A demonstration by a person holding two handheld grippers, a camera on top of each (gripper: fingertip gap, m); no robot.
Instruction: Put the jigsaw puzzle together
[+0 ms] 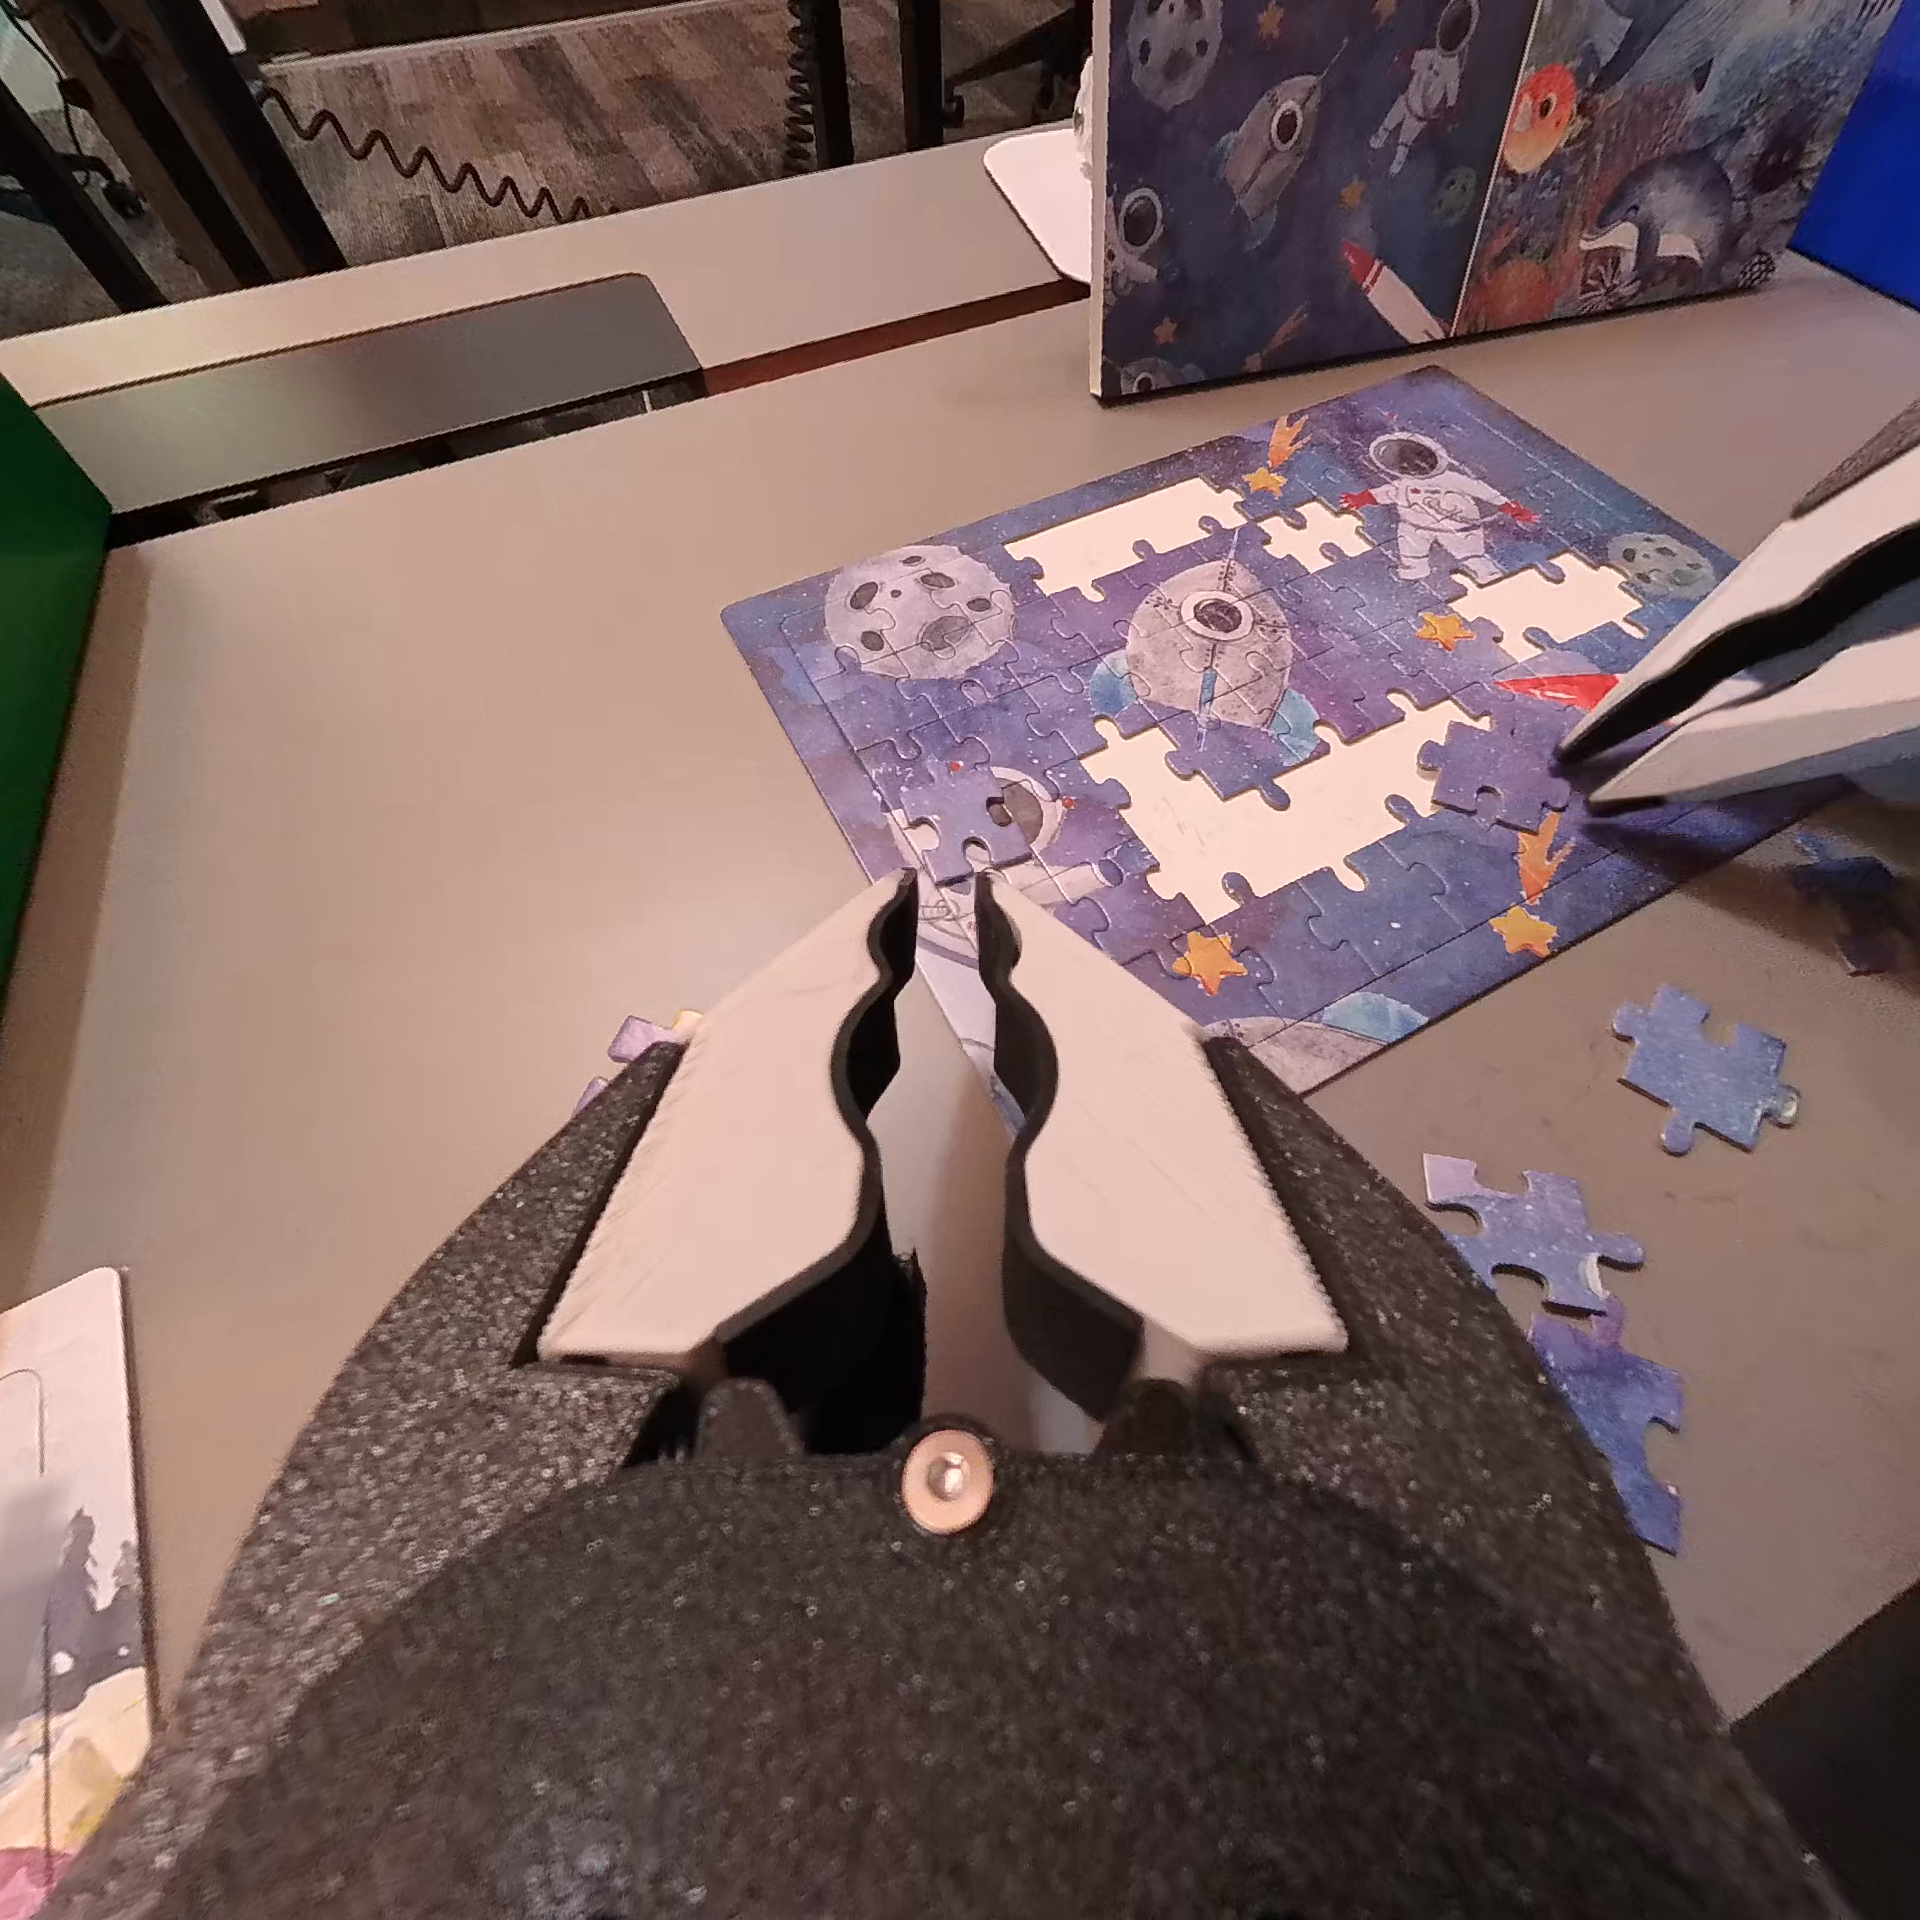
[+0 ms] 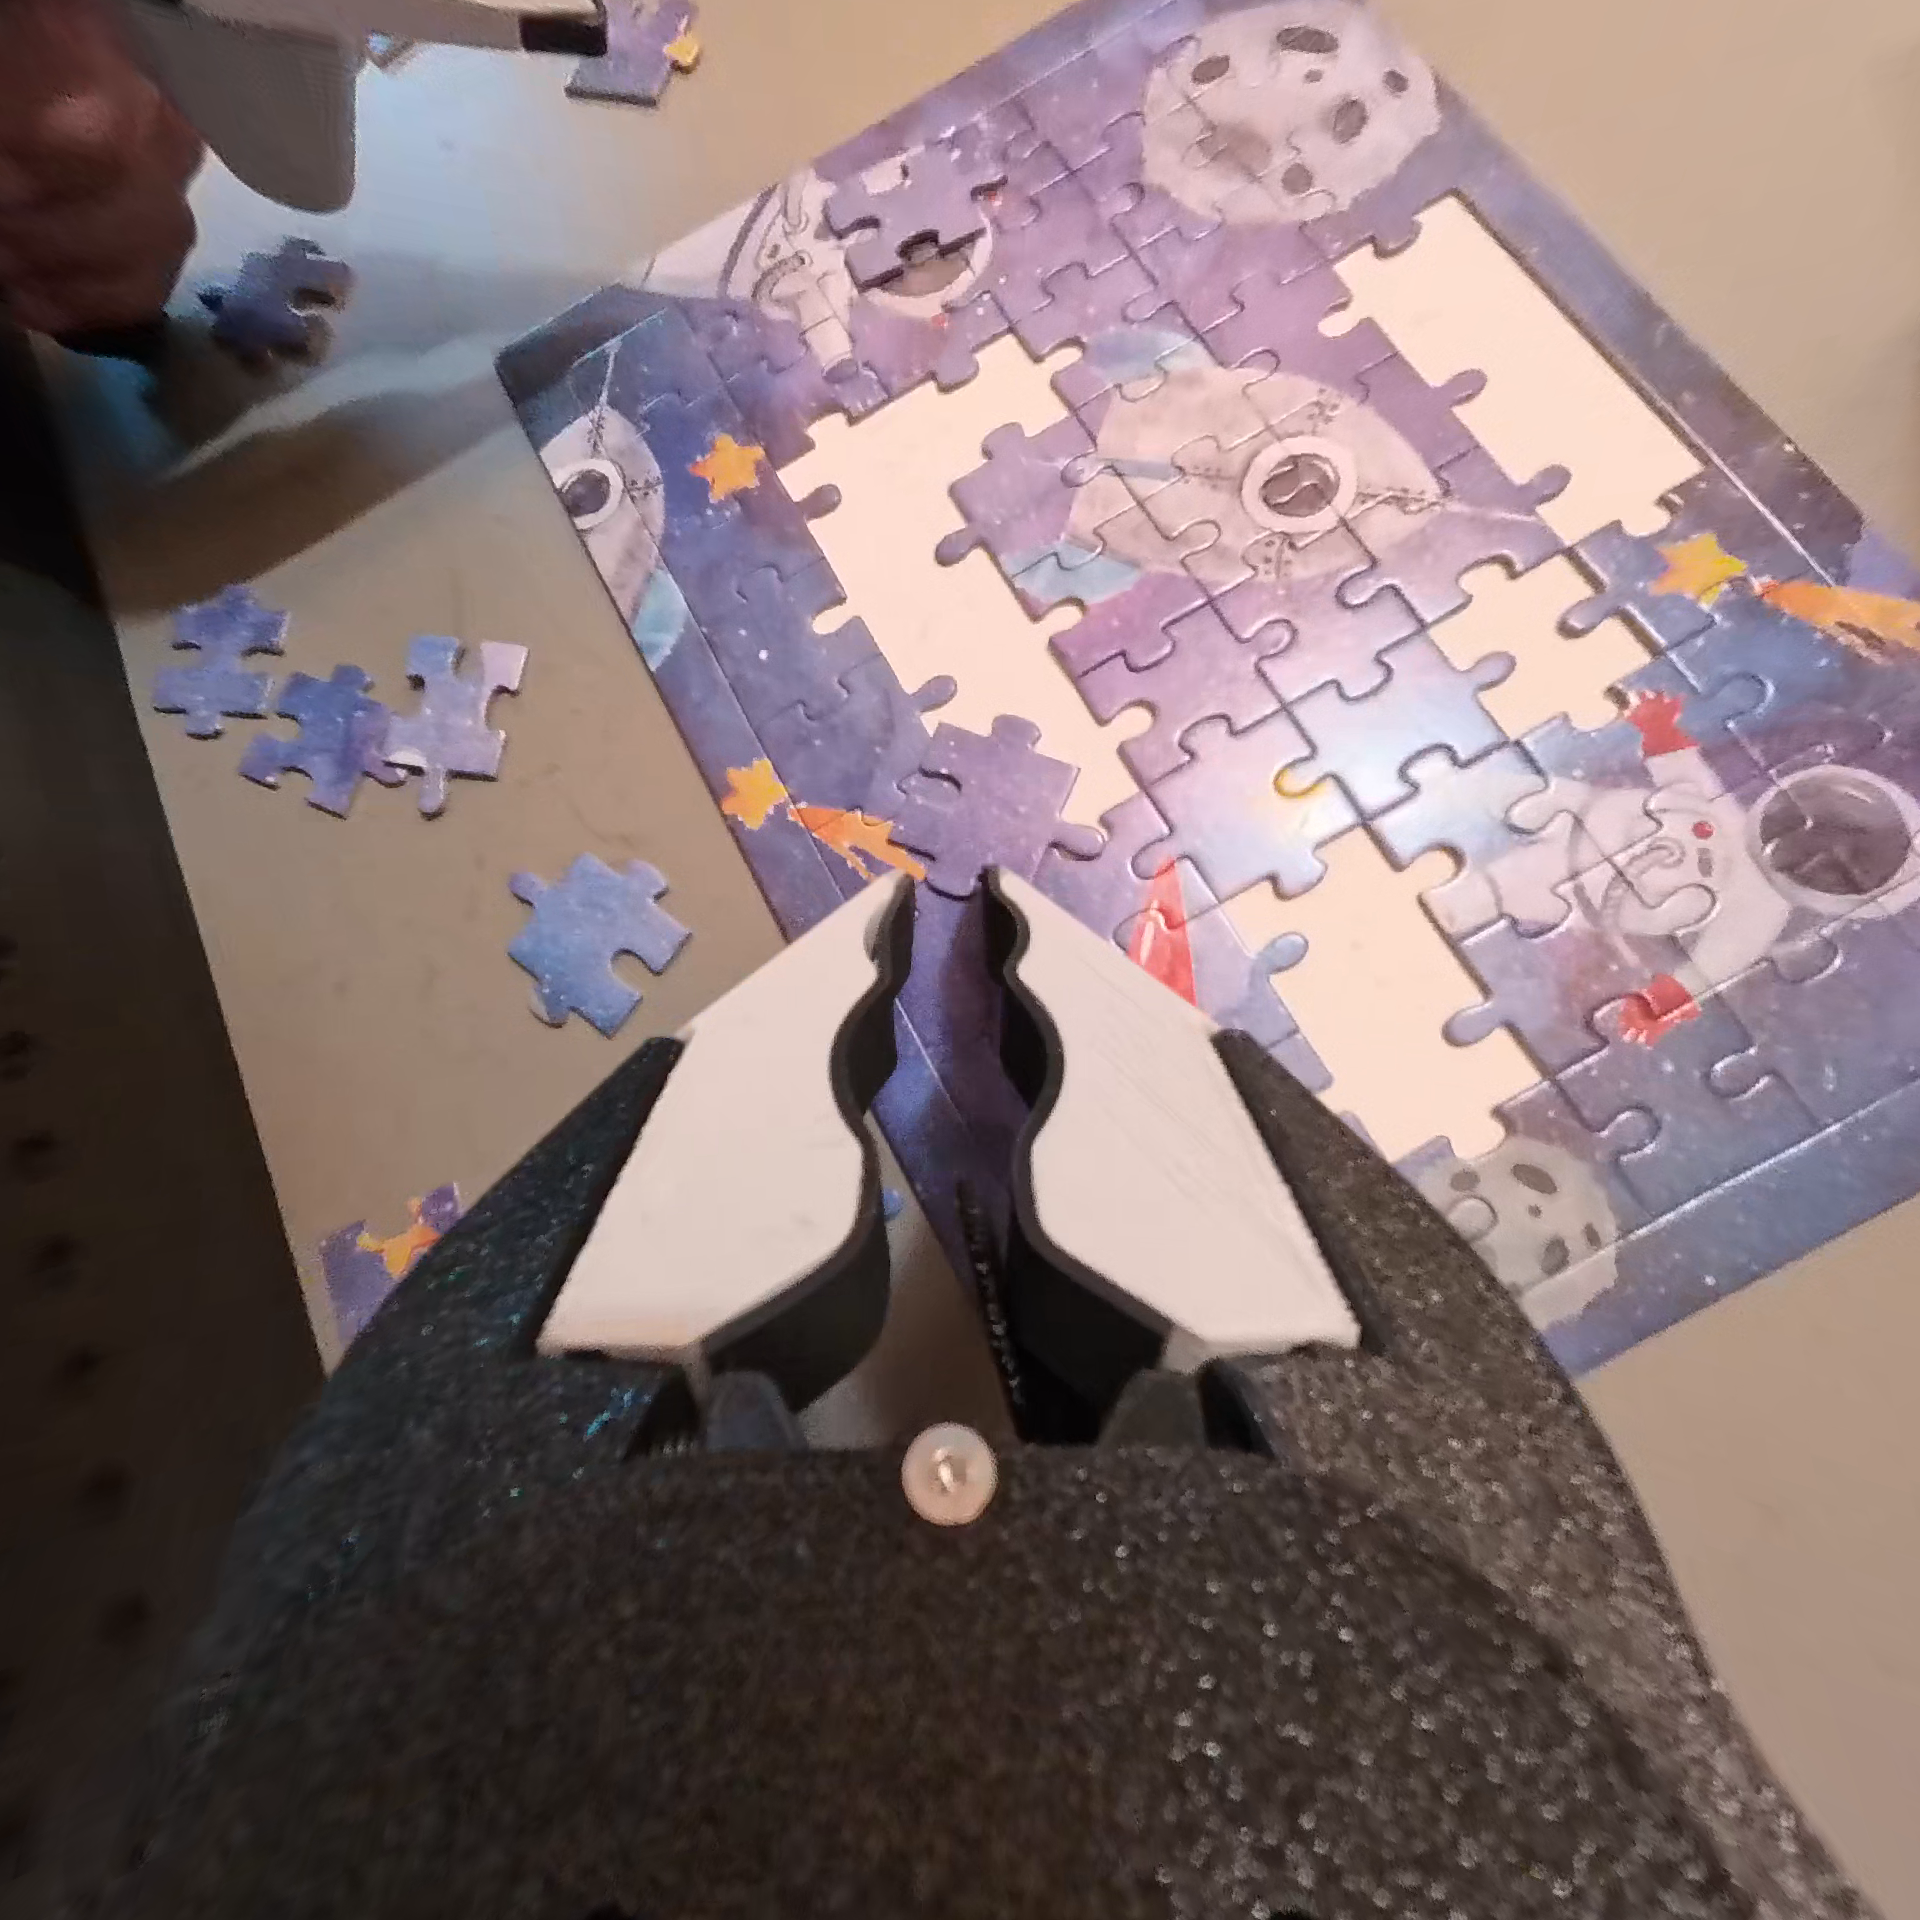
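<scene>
The space jigsaw board (image 1: 790,634) lies flat on the grey table, with several white empty gaps (image 1: 1247,821); it also shows in the right wrist view (image 2: 1766,1278). My right gripper (image 2: 948,883) is shut on the edge of a purple puzzle piece (image 2: 987,800), held low over the board's near edge beside a gap. The right gripper (image 1: 1574,777) and its piece (image 1: 1496,774) also show in the left wrist view. My left gripper (image 1: 945,883) is empty with its jaws almost together, off the board's corner. A loose piece (image 1: 961,821) lies askew on the astronaut picture.
Several loose pieces (image 1: 1704,1070) lie on the table beside the board, more in the right wrist view (image 2: 343,727). The puzzle box (image 1: 1455,177) stands upright behind the board. Another picture board (image 1: 62,1558) lies at the near left. A person's hand (image 2: 83,177) holds the left gripper.
</scene>
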